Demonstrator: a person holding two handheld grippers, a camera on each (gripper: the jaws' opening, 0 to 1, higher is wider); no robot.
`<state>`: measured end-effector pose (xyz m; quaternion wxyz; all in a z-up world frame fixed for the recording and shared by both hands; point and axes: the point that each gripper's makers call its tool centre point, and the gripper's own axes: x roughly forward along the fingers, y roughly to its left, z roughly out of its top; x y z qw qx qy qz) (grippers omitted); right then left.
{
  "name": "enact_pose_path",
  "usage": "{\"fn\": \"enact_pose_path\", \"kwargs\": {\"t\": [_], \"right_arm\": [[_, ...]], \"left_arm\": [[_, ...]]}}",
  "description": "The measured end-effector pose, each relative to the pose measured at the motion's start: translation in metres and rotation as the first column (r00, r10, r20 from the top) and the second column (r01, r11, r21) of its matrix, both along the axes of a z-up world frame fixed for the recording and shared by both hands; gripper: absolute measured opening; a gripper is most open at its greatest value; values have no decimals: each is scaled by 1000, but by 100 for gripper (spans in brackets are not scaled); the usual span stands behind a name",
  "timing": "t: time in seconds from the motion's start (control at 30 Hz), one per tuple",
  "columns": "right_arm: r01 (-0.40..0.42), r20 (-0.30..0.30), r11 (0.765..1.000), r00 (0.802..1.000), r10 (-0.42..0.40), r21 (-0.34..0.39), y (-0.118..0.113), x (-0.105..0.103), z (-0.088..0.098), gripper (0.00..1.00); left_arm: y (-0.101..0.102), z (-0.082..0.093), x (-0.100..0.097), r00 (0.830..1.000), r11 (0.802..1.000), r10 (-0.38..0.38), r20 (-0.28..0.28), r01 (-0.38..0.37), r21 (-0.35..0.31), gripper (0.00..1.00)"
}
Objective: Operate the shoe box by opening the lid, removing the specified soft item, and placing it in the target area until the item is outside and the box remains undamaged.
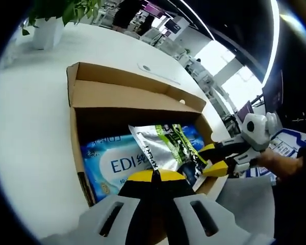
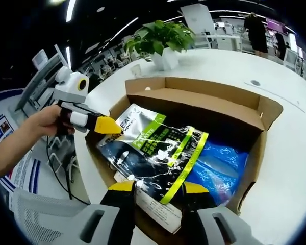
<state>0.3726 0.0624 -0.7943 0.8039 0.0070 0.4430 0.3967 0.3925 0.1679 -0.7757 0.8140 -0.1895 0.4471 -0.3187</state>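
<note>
Jaws on my right gripper [image 2: 158, 191] were clamped on the near edge of the glossy black, silver and green foil pouch [image 2: 158, 148], which lay tilted inside the open brown cardboard shoe box [image 2: 214, 99], its lid folded back on the far side. My left gripper [image 1: 153, 176] had its yellow tips pressed together, gripping nothing I could make out, just beside the pouch's corner. Under the pouch sat a blue plastic pack [image 1: 112, 163]. Beyond the box on the white table [image 1: 30, 127] stood a potted green plant [image 2: 163, 43].

Blue pack [image 2: 219, 166] mostly hidden under glossy pouch [image 2: 153, 153]; its print cut off.
</note>
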Motion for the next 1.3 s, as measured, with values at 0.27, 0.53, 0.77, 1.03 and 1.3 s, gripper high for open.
{"fn": "enact_pose_path", "kwargs": {"t": [0.27,0.53,0.77,1.03,1.3], "right_arm": [[44,30,998,999,-45,53,1,6,12,15],[27,46,999,999,-28,22,0,-1,7,8],[36,65,999,997,-39,34,-4,-1,15,3],[66,77,996,995,-70,60,-13,2,29,0],[84,91,994,992,-90,70,-23,4,40,0]], "left_arm": [[-3,2,-2,1000,1000,6,3,-6,-9,0],[-4,8,-3,1000,1000,10,19,-9,-13,0],[-5,15,-1,999,1000,9,42,-8,-13,0],[-13,28,-3,998,1000,-1,59,2,-14,0],[-22,37,1,997,1000,-19,78,20,-12,0]]}}
